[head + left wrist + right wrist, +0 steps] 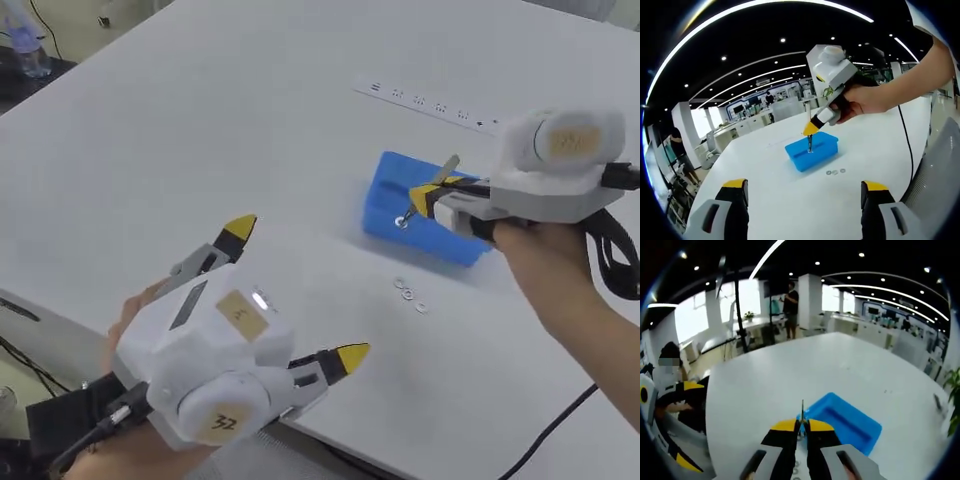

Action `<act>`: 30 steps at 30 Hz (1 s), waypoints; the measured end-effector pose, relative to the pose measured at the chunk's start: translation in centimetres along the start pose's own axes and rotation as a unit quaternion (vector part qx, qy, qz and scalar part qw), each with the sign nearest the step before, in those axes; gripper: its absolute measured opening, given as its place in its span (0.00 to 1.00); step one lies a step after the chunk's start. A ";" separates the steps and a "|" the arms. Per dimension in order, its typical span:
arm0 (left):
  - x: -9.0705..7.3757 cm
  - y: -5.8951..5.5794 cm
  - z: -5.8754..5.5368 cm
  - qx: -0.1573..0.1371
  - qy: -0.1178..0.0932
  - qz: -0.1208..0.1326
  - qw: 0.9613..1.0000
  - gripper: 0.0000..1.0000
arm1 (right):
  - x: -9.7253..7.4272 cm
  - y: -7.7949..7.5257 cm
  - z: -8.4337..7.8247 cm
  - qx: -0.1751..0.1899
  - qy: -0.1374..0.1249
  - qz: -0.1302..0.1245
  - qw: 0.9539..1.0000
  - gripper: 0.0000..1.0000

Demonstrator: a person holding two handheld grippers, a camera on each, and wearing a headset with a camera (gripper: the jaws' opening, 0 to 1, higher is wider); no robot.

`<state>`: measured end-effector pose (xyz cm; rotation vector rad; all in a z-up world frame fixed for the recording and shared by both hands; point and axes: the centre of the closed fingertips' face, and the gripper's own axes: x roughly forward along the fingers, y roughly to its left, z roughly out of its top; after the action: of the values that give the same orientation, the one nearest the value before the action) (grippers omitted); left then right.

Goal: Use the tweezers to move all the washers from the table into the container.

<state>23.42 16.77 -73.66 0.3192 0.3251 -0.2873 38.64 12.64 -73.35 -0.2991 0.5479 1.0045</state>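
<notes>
Over the blue rectangular plastic container (397, 190), the right gripper (425, 197) hangs with its yellow-tipped fingers pressed together on a pair of thin metal tweezers (408, 212). The tweezers' point aims down into the container's hollow. A tiny ring seems to sit at that point, but it is too small to be sure. From the right gripper view the tweezers (802, 412) stand out as a thin blade between the closed fingers (785, 426), with the container (850, 422) just beyond them. Three small silver washers (407, 294) lie in a short row on the white bench (250, 120), just beside the container's long edge on the person's side and clear of it. In the left gripper view they show as specks (835, 172) in front of the container (800, 156), with the tweezers (810, 144) dipping toward its middle. The left gripper (295, 292) is well apart from the container, near the bench's edge, with its fingers (733, 186) spread wide and holding nothing. A long white power strip (430, 105) lies on the bench on the far side of the container.
</notes>
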 end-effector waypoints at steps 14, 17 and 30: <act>0.0 0.3 0.1 -0.001 -0.005 0.007 1.000 0.99 | 1.3 -2.2 3.0 -0.001 -0.030 -0.011 0.999 0.03; 0.1 0.2 0.1 -0.002 -0.002 0.006 1.000 0.99 | 2.1 -2.8 2.5 0.004 -0.024 -0.011 1.000 0.03; 0.1 0.0 -0.2 0.001 0.006 0.000 1.000 0.99 | 5.2 -3.4 -2.3 0.003 0.027 -0.015 1.000 0.03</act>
<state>23.51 16.81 -73.85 0.3224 0.3358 -0.2853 42.99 13.50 -78.23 -0.3284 0.5945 0.9684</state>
